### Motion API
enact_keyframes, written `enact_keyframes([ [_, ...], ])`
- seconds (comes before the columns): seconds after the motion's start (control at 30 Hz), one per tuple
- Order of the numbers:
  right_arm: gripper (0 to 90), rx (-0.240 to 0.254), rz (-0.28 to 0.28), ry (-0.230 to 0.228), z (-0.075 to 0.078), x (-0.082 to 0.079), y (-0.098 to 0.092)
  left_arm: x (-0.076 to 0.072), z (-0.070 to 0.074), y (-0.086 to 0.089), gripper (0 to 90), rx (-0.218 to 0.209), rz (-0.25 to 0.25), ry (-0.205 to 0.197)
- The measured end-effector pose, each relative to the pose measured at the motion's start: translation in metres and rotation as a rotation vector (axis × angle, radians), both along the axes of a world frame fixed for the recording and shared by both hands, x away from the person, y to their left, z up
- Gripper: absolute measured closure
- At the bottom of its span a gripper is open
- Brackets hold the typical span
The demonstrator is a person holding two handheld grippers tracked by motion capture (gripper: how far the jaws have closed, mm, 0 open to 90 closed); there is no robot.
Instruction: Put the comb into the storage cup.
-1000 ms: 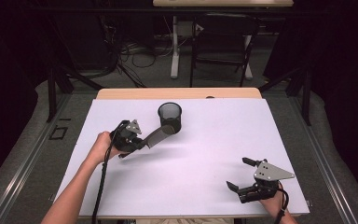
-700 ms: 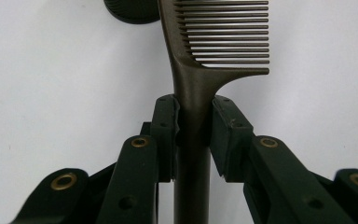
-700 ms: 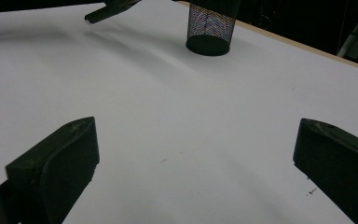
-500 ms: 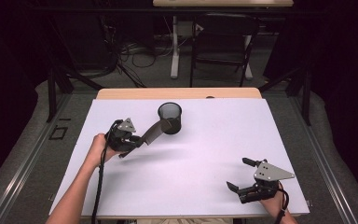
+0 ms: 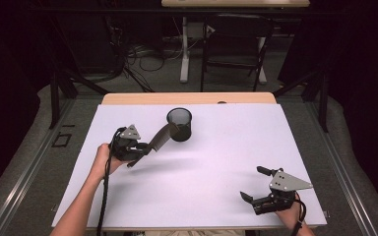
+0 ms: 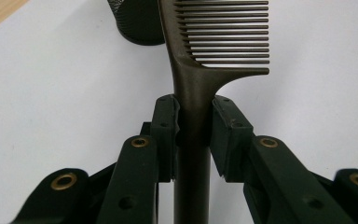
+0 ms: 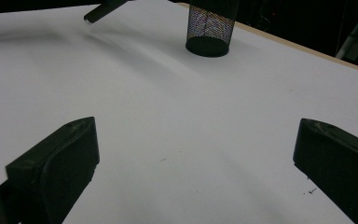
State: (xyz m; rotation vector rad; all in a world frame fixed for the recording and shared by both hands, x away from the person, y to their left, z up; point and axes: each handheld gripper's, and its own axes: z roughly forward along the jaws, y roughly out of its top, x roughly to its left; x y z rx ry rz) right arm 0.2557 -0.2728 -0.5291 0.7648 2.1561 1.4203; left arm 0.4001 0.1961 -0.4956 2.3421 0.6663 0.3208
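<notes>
On the left side of the white table [image 5: 206, 196], we hold the left gripper [image 5: 142, 147] with its jaws clamped on the handle of a dark comb [image 5: 161, 138], which slants up and away from that gripper toward the black mesh cup [image 5: 179, 124]. From the high view the comb's far end lies against or just in front of the cup's near left wall; we cannot tell whether the two touch. Along the left gripper view, the comb [image 6: 200, 70] runs straight up between the two black jaws, handle pinched at the pads, teeth pointing to the right of that view, and the cup [image 6: 137, 21] sits just beyond it at the top. Near the front right corner of the table we hold the right gripper [image 5: 256, 189] low over the white surface, its jaws spread wide apart with nothing between them. From the right gripper view the cup [image 7: 209, 28] stands upright well ahead, and the other gripper's comb end [image 7: 103, 10] shows at the top left.
</notes>
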Motion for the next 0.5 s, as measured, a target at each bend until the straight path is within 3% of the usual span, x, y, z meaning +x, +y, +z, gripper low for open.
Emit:
enact_keyframes([
  [0.2,0.0,-0.001,-0.003,0.002,-0.0003,0.0005,-0.0005,-0.0026,0.0015,-0.0001,72.4,-0.039,0.043,-0.049],
  [0.5,0.0,0.002,-0.006,0.000,-0.0005,0.0009,-0.0010,-0.0053,0.0025,0.0008,72.4,-0.055,0.056,-0.062],
])
